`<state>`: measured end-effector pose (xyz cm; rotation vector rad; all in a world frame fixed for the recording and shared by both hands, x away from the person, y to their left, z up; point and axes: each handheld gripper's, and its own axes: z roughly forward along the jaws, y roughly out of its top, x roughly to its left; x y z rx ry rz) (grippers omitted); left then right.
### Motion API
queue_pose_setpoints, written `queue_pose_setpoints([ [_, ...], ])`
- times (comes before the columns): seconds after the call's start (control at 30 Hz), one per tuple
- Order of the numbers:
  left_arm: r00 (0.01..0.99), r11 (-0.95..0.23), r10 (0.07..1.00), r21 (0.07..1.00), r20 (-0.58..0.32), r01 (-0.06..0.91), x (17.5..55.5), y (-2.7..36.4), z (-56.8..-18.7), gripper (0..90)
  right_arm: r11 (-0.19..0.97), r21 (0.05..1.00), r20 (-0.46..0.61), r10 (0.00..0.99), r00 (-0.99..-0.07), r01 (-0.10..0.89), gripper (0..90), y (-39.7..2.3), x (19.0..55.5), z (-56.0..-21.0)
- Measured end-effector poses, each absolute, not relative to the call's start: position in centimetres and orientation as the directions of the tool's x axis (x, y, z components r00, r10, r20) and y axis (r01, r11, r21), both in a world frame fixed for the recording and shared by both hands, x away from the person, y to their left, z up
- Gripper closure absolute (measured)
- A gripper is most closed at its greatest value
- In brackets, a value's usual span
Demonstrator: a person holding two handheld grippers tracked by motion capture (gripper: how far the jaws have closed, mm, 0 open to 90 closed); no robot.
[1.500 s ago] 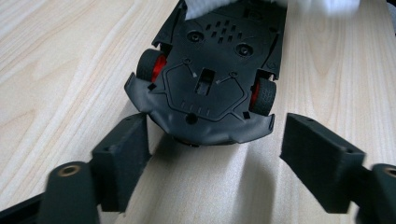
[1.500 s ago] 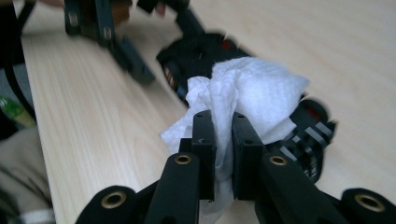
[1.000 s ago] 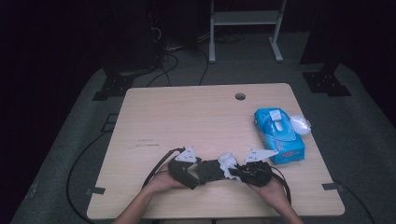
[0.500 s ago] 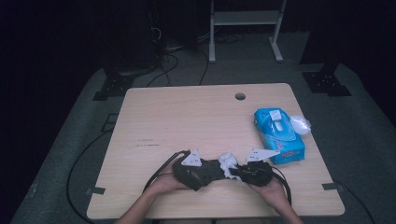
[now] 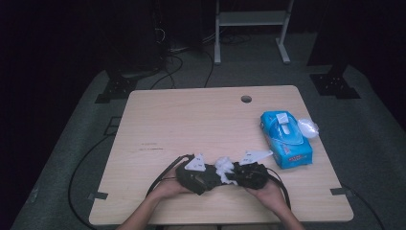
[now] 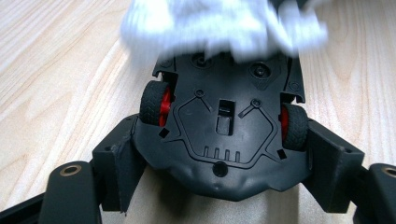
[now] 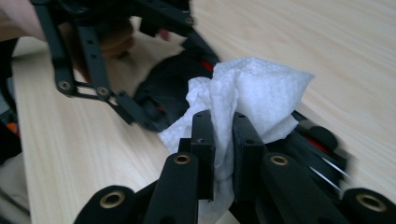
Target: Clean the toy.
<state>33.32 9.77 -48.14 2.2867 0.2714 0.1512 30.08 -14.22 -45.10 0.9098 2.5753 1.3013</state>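
The left gripper (image 6: 224,186) has a black toy car (image 6: 224,126) between its jaws, underside up, its red-hubbed wheels (image 6: 154,103) just ahead of the two pads; the jaws have just been closing and now sit against the car's flanks, so I read it as a wide grip on the body. The right gripper (image 7: 223,140) is pinched almost fully together on a white wipe (image 7: 252,93), which bunches up above its tips and hangs a little below them. From the left gripper, the wipe (image 6: 219,23) lies straight ahead, blurred, over the far end of the car's base; from the right gripper, the car (image 7: 173,93) sits just beyond and under the wipe, with the other gripper's linkage behind it. In the high view both grippers meet near the table's (image 5: 191,120) front edge, the wipe (image 5: 223,166) between them, and the blue wipe pack (image 5: 285,136) lies well off beyond the right gripper (image 5: 234,175). As I judge it, the wiping is under way: the wipe is out and in hand, the car is turned over and held, and the cloth is on the underside. How much is clean I cannot tell; the remaining surfaces and setting the car down appear left to do.
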Motion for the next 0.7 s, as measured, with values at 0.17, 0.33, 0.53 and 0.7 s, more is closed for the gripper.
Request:
queue_pose_setpoints([
  [0.17,0.970,-0.651,0.240,0.745,0.019,0.147,33.3,9.9,-48.1,23.9,0.496,0.753,0.124,0.539,-0.833,0.433,81.0,-13.6,30.0,-44.8],
  [0.33,0.970,-0.647,0.243,0.747,0.013,0.152,33.4,9.8,-48.1,23.9,0.479,0.751,0.085,0.612,-0.786,0.454,81.0,-16.3,29.8,-44.6],
  [0.53,0.972,-0.654,0.233,0.744,0.028,0.136,33.2,9.2,-48.1,23.9,0.489,0.769,0.086,0.558,-0.825,0.411,81.1,-14.2,29.3,-45.0],
  [0.7,0.970,-0.651,0.242,0.745,0.020,0.147,33.3,9.6,-48.1,23.9,0.530,0.765,0.036,0.531,-0.846,0.366,81.1,-12.1,29.3,-44.8],
])
